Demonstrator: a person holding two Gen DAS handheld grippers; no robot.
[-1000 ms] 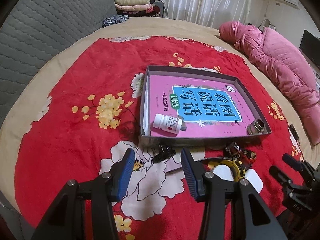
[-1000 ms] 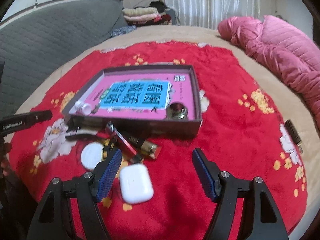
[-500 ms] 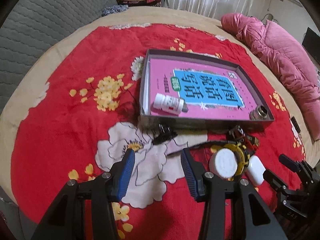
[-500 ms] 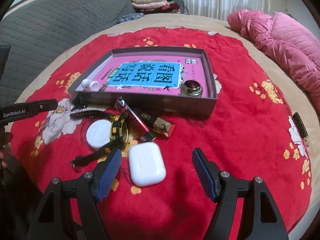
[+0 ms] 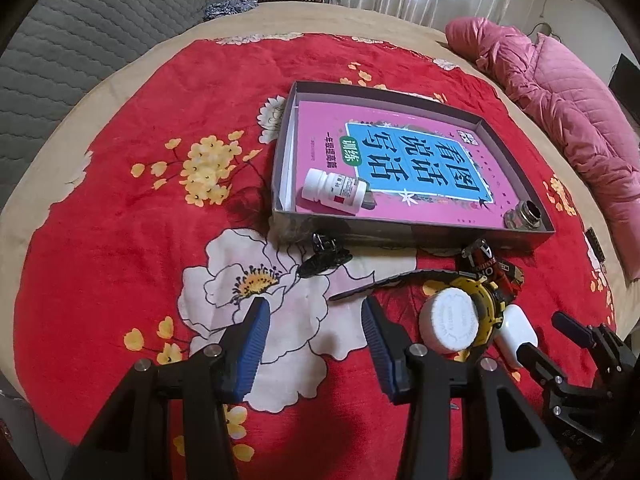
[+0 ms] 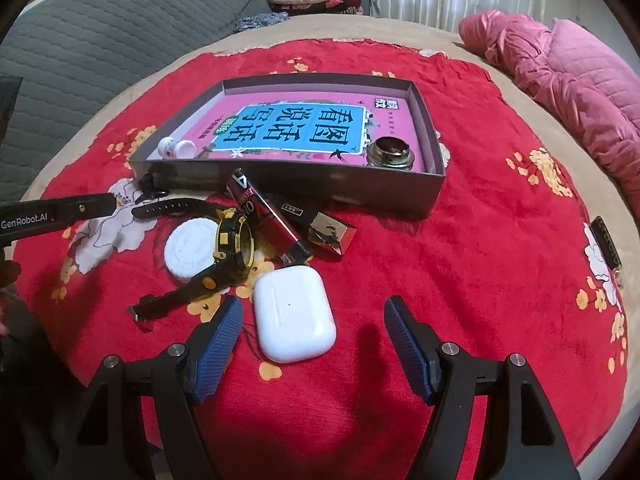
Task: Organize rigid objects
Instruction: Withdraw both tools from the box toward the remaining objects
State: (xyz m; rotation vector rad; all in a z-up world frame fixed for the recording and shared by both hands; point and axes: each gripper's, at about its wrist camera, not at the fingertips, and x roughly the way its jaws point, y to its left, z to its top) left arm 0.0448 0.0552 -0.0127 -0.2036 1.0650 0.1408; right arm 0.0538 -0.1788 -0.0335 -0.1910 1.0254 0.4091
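I hold the right gripper (image 6: 312, 344) open over the white case (image 6: 294, 313), which lies on the red blanket (image 6: 460, 280) just short of the box (image 6: 400, 196). To grip cleanly, I'd centre both pads on its long sides, clear of the watch (image 6: 232, 240). My left gripper (image 5: 314, 340) hangs open, empty.

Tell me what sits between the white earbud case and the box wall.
In the right wrist view, a red rectangular pack and a gold-ended box lie between the white earbud case and the grey box.
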